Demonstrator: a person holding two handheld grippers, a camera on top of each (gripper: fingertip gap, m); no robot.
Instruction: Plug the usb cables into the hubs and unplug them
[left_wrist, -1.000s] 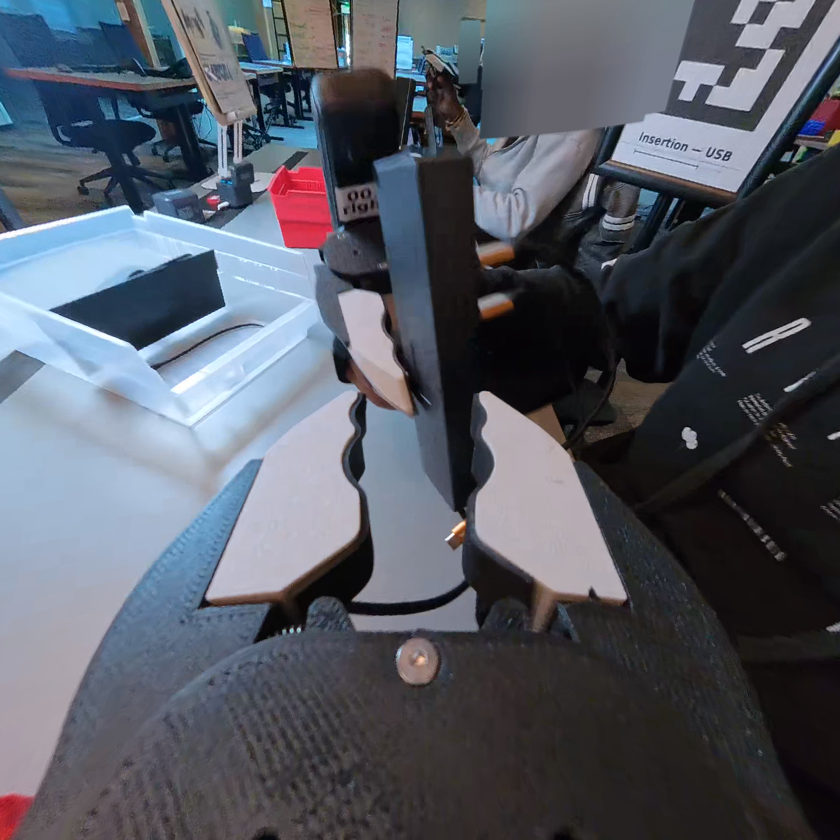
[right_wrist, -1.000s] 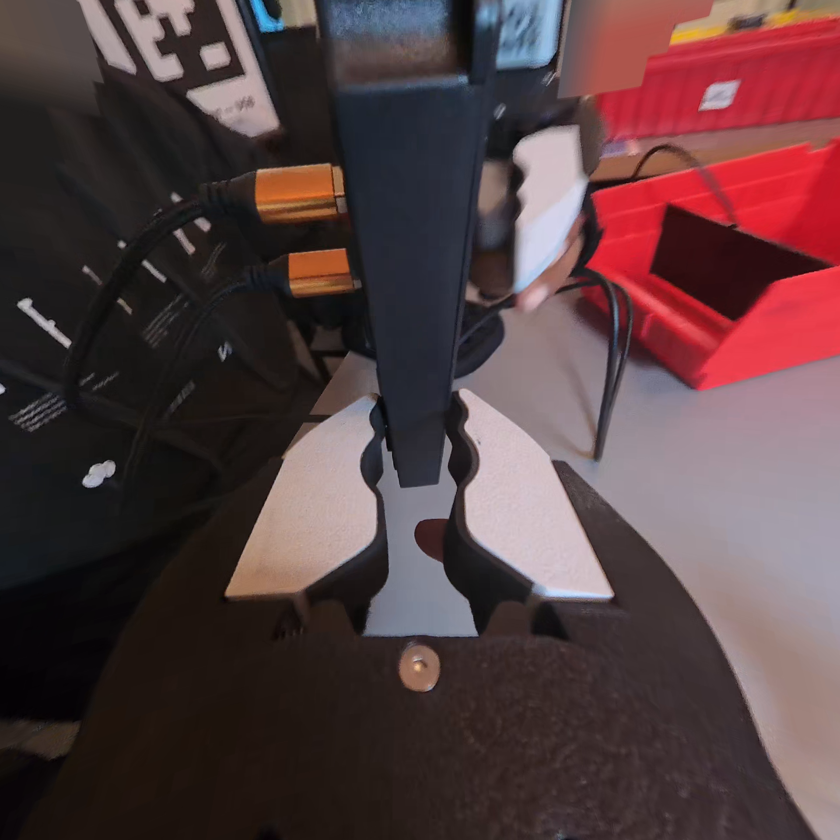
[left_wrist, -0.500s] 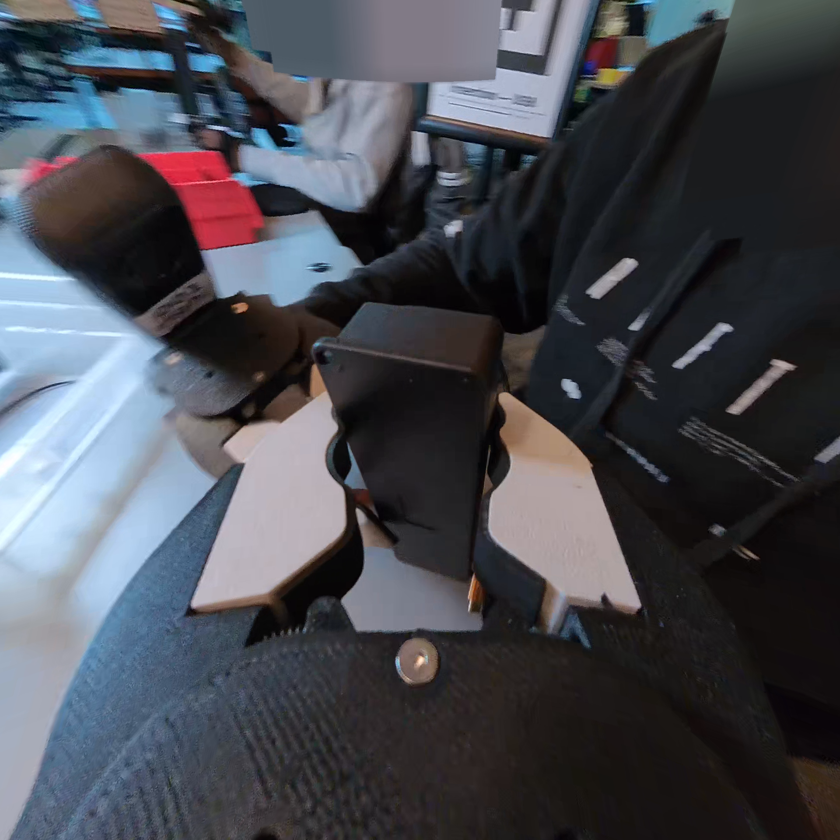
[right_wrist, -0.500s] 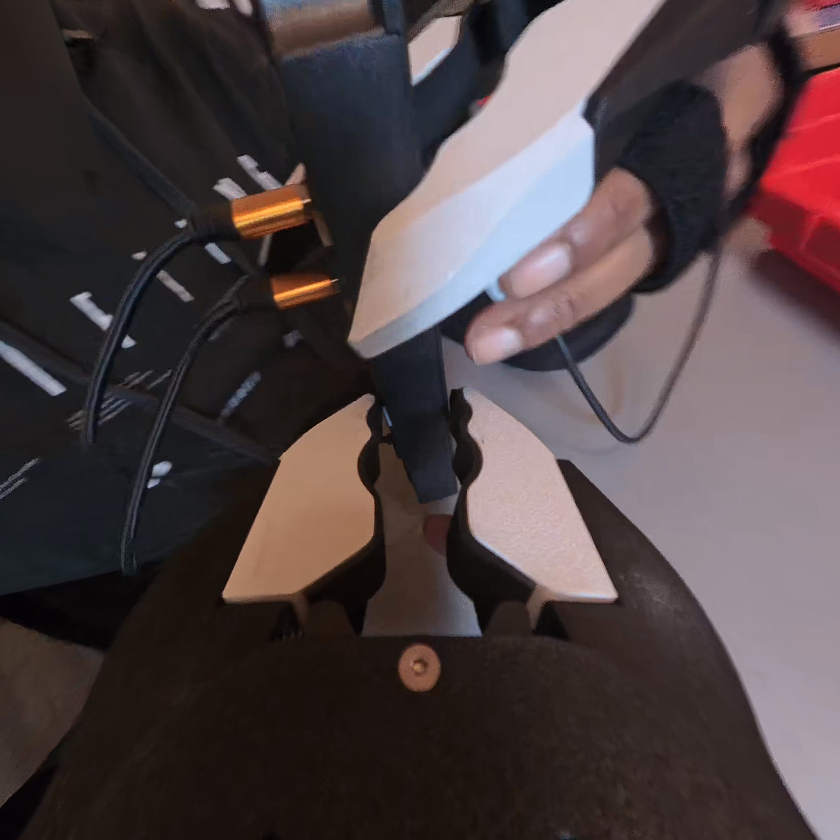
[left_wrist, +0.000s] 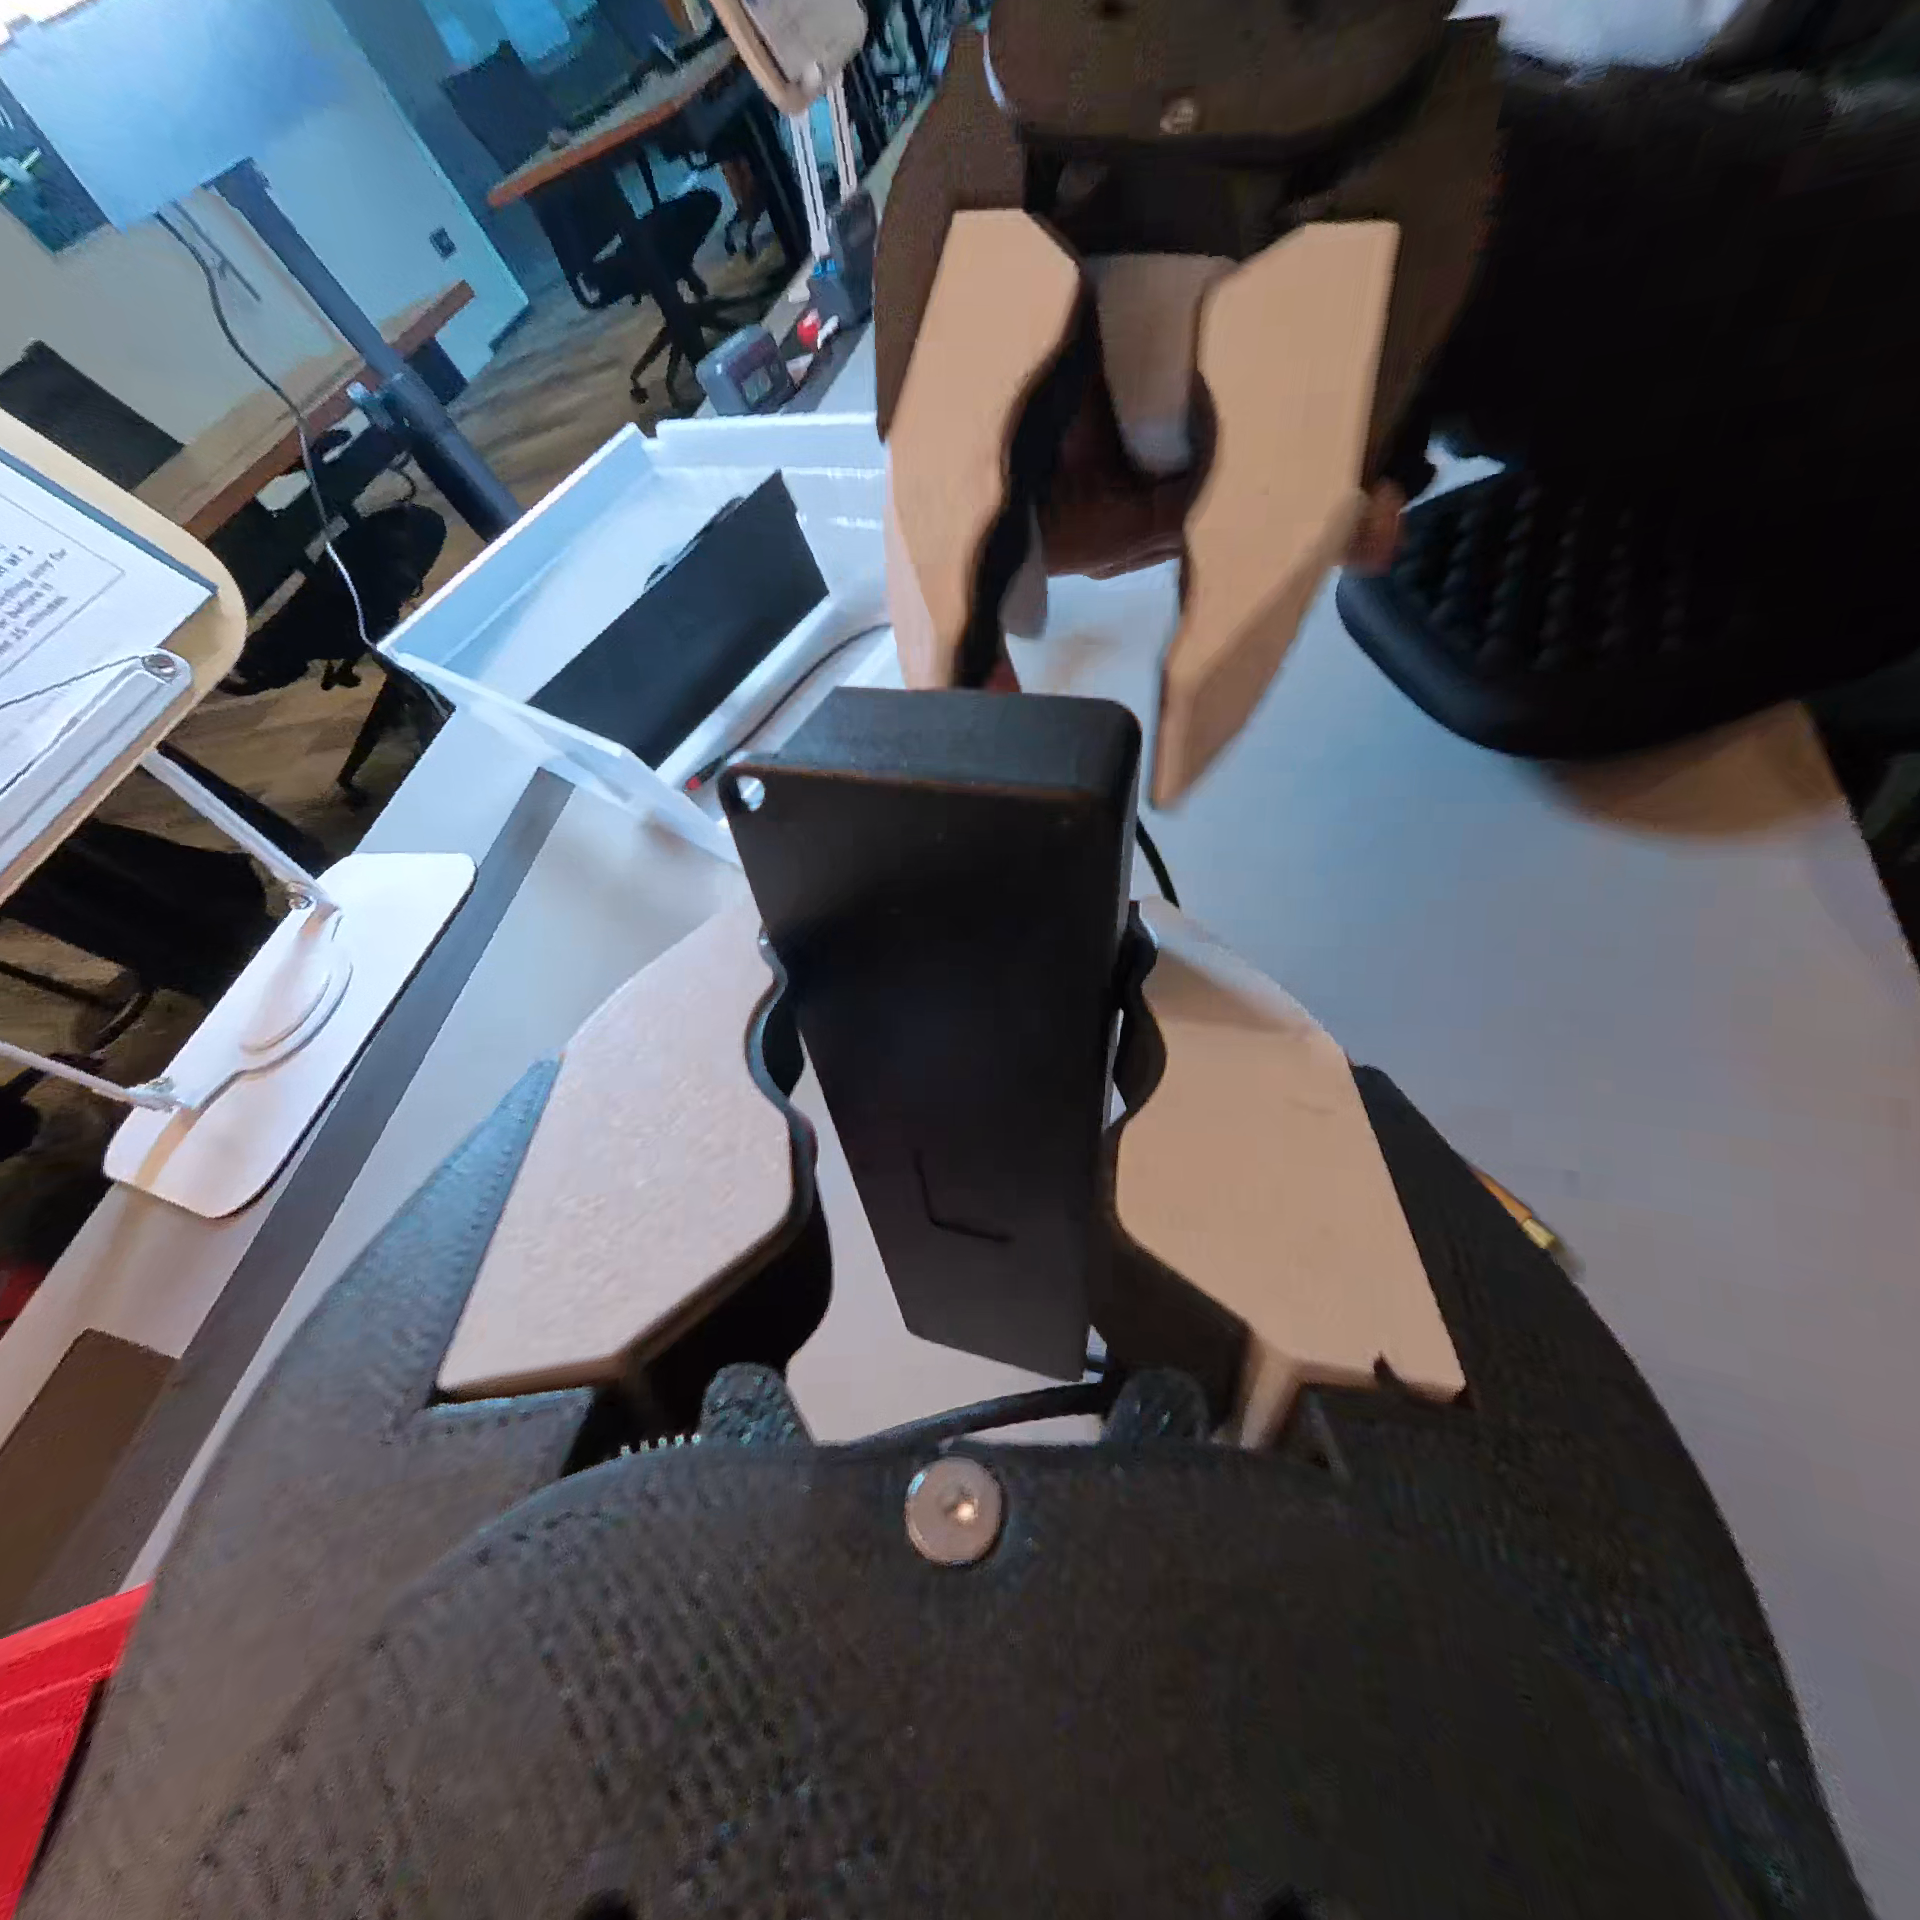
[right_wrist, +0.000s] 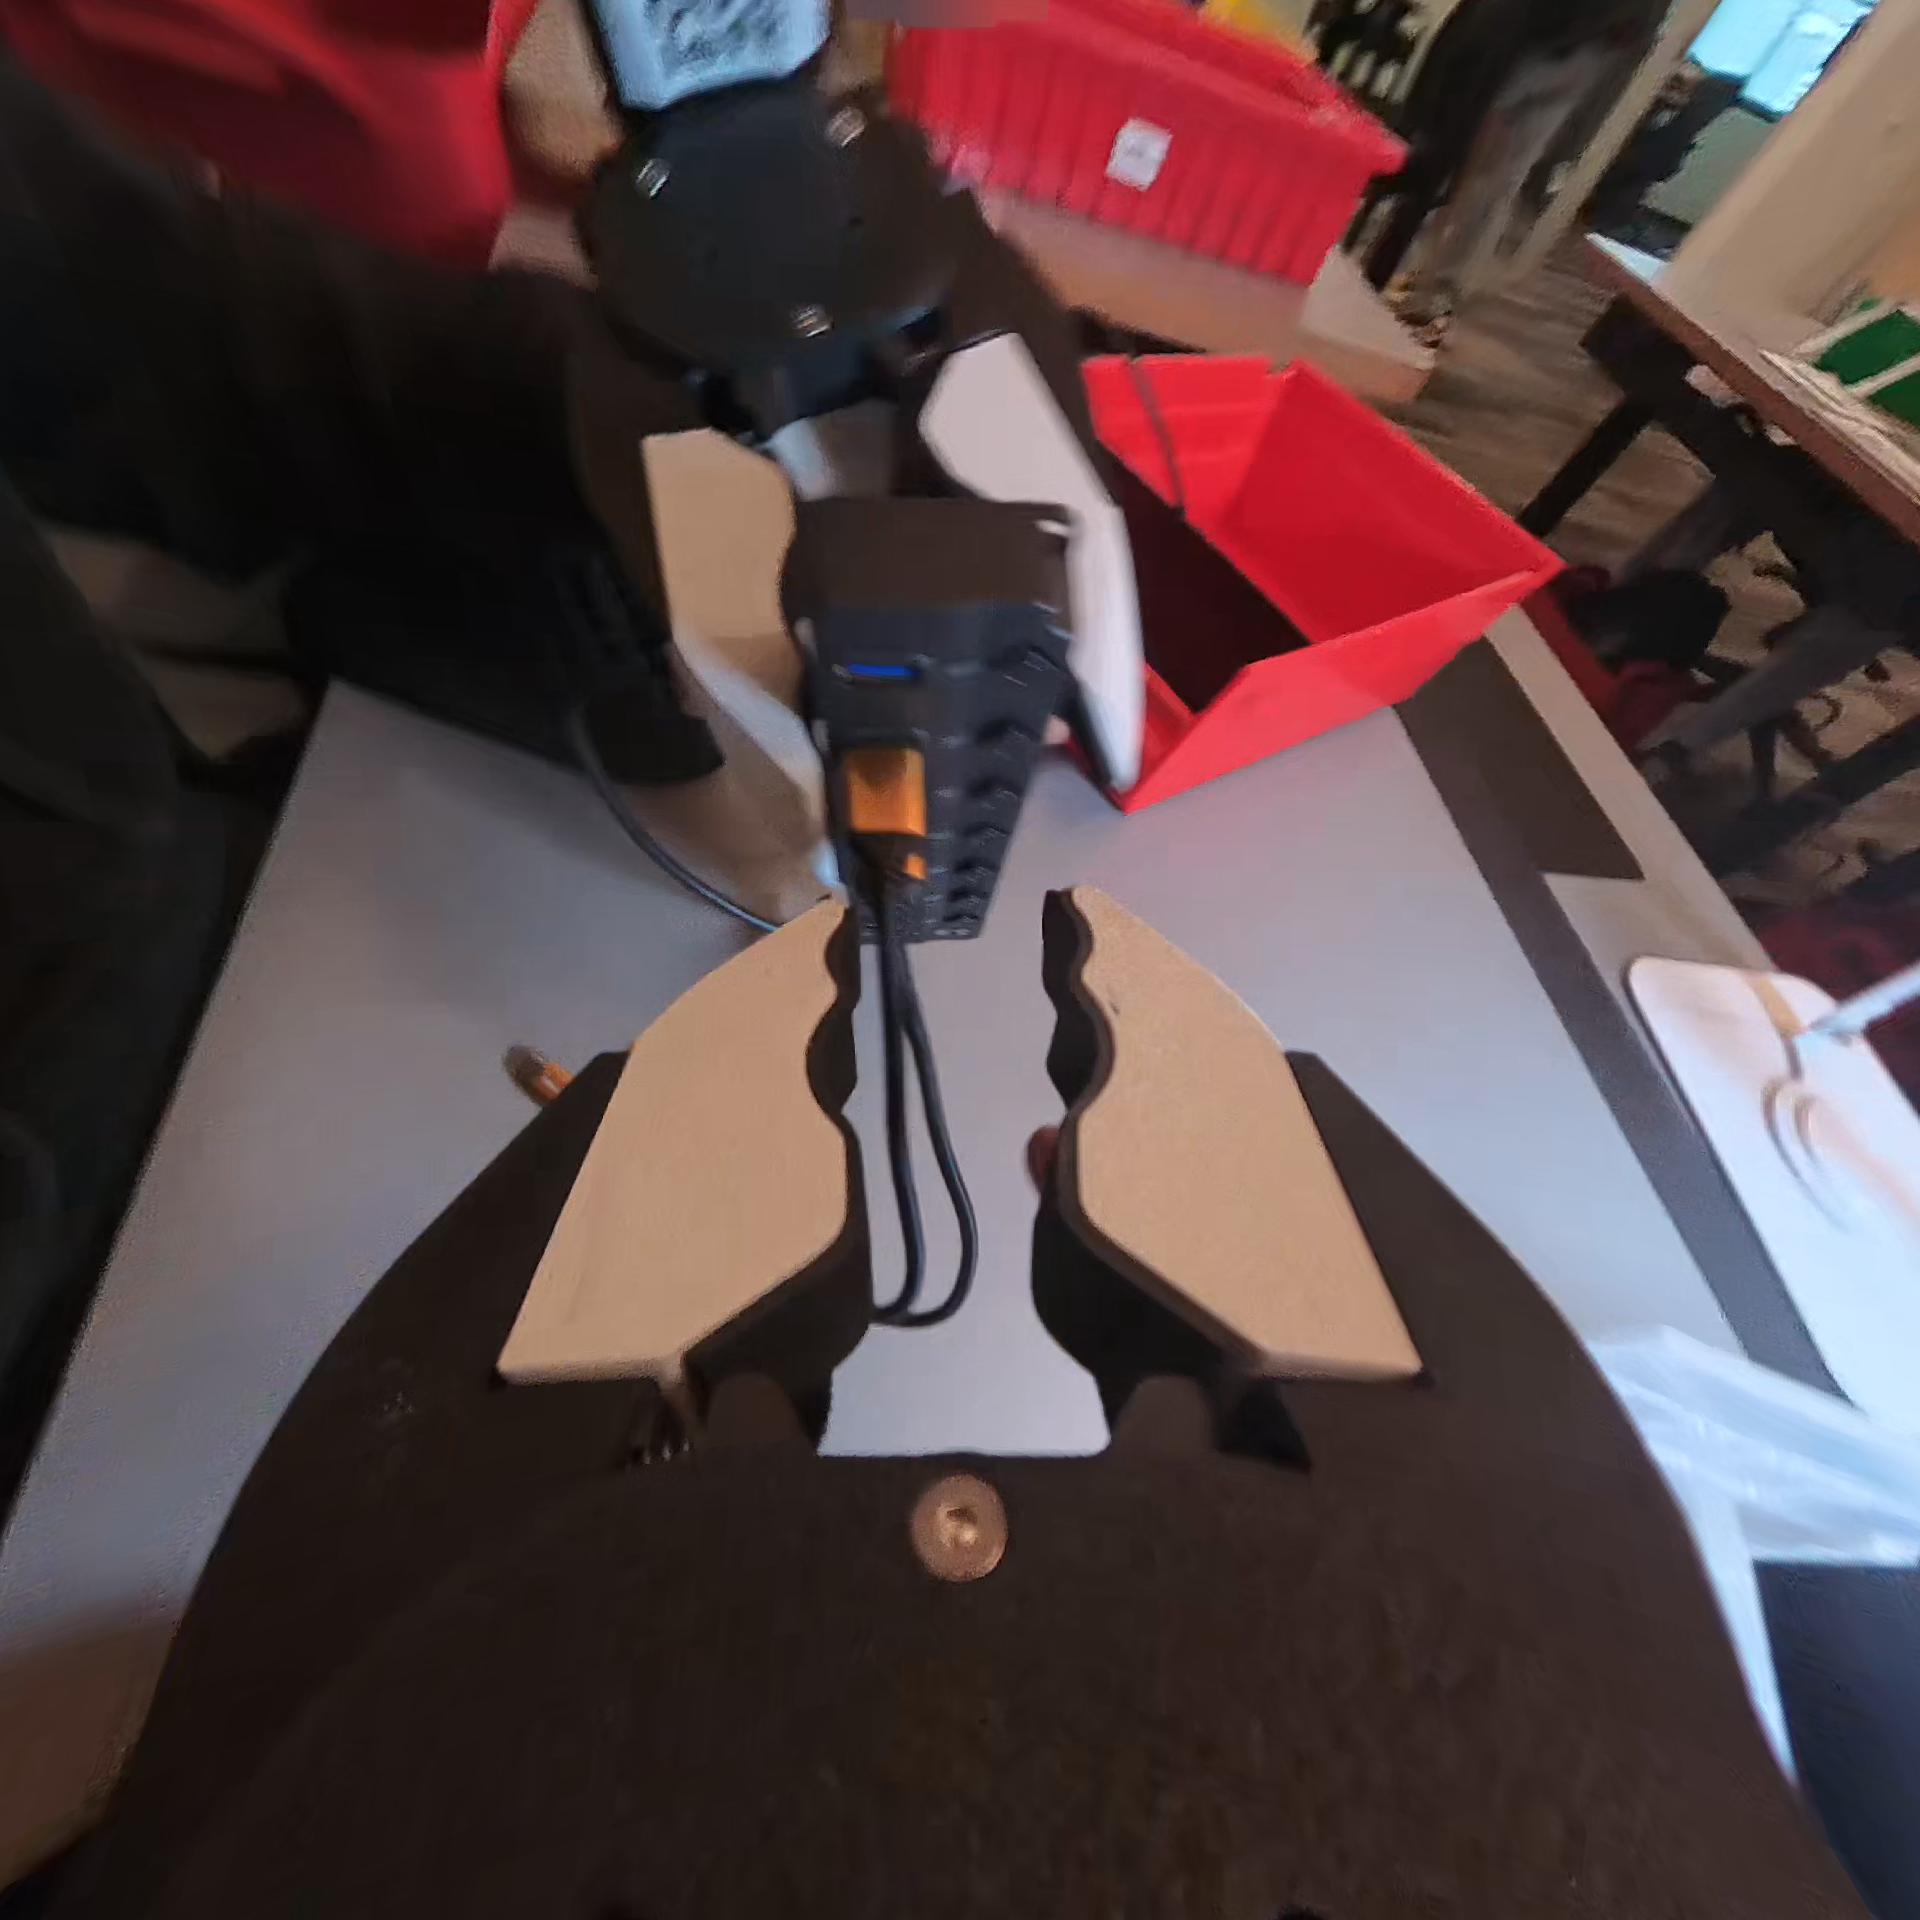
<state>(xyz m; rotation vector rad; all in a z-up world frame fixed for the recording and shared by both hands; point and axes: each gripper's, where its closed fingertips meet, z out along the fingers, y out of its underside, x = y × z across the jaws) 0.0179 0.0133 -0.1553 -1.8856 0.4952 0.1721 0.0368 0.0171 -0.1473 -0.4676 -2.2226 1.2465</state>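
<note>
My left gripper (left_wrist: 956, 925) is shut on a black USB hub (left_wrist: 945, 987) and holds it upright above the grey table (left_wrist: 1507, 1039). In the right wrist view the hub (right_wrist: 935, 644) faces me with two orange USB plugs (right_wrist: 883, 800) seated in its ports. Their black cables (right_wrist: 914, 1143) hang down between my right gripper's fingers. My right gripper (right_wrist: 951, 909) is open and empty, just short of the hub. In the left wrist view it (left_wrist: 1060, 727) hovers over the hub's far end. A loose orange plug (right_wrist: 535, 1070) lies on the table.
A white tray (left_wrist: 644, 457) at the back left holds another black hub (left_wrist: 686, 623). A red bin (right_wrist: 1351, 582) stands beyond the held hub. A white sign stand base (left_wrist: 291, 1029) sits at the table's left edge. A clear plastic bag (right_wrist: 1766, 1455) lies nearby. The grippers are tip to tip, or close to it.
My right gripper has let go of the hub, opened and drawn back. My left gripper has kept the hub and swung it round, so the two plugged cables now face the right gripper.
</note>
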